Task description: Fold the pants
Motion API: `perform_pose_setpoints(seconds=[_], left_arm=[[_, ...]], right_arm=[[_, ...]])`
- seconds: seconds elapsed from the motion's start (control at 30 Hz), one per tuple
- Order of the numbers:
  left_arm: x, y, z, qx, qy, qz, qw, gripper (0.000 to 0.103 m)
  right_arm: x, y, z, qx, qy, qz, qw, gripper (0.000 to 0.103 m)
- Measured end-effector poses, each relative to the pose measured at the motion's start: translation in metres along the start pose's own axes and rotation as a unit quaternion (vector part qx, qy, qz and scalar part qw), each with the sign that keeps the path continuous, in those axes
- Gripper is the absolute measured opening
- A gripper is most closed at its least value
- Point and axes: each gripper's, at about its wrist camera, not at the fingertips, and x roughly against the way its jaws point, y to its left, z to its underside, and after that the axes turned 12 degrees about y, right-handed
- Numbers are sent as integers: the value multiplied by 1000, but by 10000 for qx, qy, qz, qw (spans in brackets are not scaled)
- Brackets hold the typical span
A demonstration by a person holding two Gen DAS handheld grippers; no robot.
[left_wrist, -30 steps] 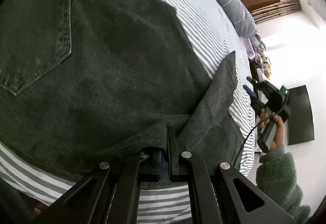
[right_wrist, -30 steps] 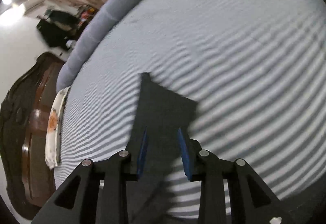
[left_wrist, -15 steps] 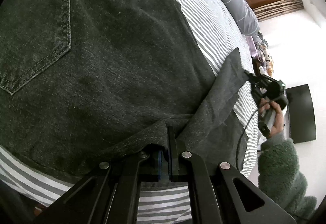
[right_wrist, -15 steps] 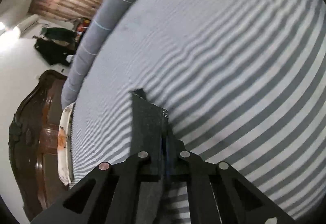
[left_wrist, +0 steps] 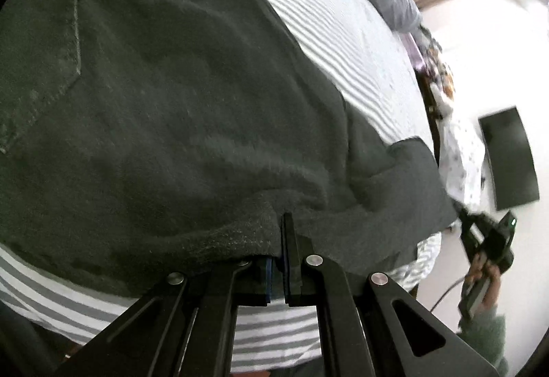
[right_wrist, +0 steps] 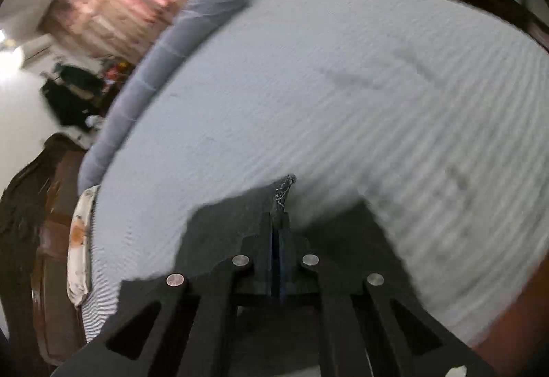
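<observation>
One pair of dark pants, one striped bed, two hand-held grippers, left and right, each pinching fabric

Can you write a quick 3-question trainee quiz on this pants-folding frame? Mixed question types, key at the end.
1. True or false: the left gripper is shut on an edge of the dark pants.
2. Multiple choice: the right gripper is A) open above the bed, B) shut on pants fabric, C) resting on the pillow.
3. Short answer: what pattern is on the bedsheet under the pants?

Key: 1 true; 2 B; 3 grey and white stripes.
</observation>
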Motion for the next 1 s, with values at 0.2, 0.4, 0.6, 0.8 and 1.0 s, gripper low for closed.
perform_pose_setpoints(seconds=[0.2, 0.4, 0.6, 0.8, 1.0], left_arm=[[-11, -1, 11, -182, 260, -322, 9990, 4], [-14, -2, 9, -216, 380, -470, 9979, 4], [-19, -12, 16, -443, 323, -788, 9954, 5], [-18, -15, 17, -464, 399, -928, 9938, 8], [-11, -28, 31, -881, 653, -1268, 9859, 19]], right_arm=[[-13, -69, 50, -564, 269, 261, 9977, 3], [-37, -85, 52, -717, 335, 347, 9963, 3], [-37, -85, 47, -554, 203, 447, 9973, 3], [-33, -95, 54, -599, 270, 361, 9972, 11], [-2, -117, 70, -939, 104, -289, 9951, 16]])
